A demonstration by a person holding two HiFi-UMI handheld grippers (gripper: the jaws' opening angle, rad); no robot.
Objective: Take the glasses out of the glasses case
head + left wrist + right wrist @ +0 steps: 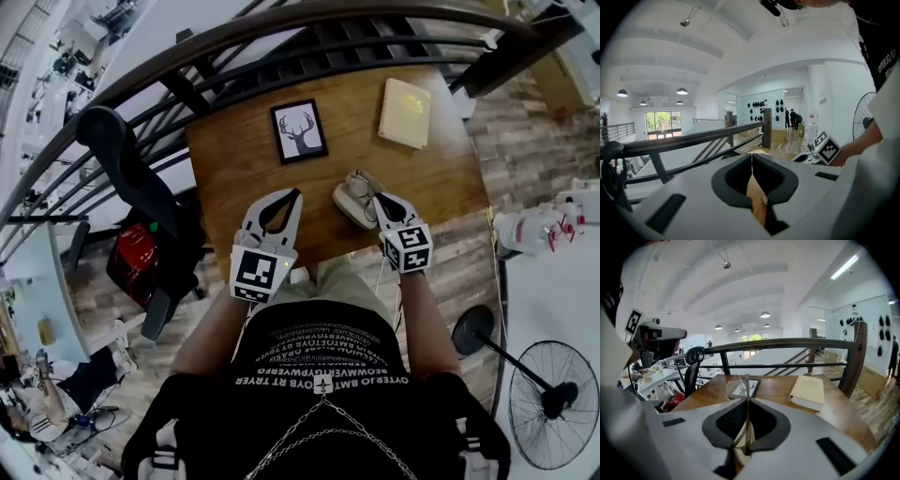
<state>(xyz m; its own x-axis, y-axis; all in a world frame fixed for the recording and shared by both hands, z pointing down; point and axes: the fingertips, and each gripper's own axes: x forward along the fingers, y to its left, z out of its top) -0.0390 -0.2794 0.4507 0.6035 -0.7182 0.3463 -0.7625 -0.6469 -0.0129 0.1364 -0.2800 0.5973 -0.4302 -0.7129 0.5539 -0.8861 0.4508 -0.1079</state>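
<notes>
- While held just over the beige glasses case [354, 199], clamped by the thin frame: glasses [746, 380], in the right hand-held gripper [747, 400].
- Resting on the wooden surface [234, 159], near its front edge: the case.
- Clenched on nothing, left of the case: left hand-held gripper [752, 157].

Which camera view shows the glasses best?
The right gripper view: the glasses are pinched between the jaws of the right tool, a lens and the frame plain. In the head view they are too small to make out near the case. The left gripper view shows none of them.
</notes>
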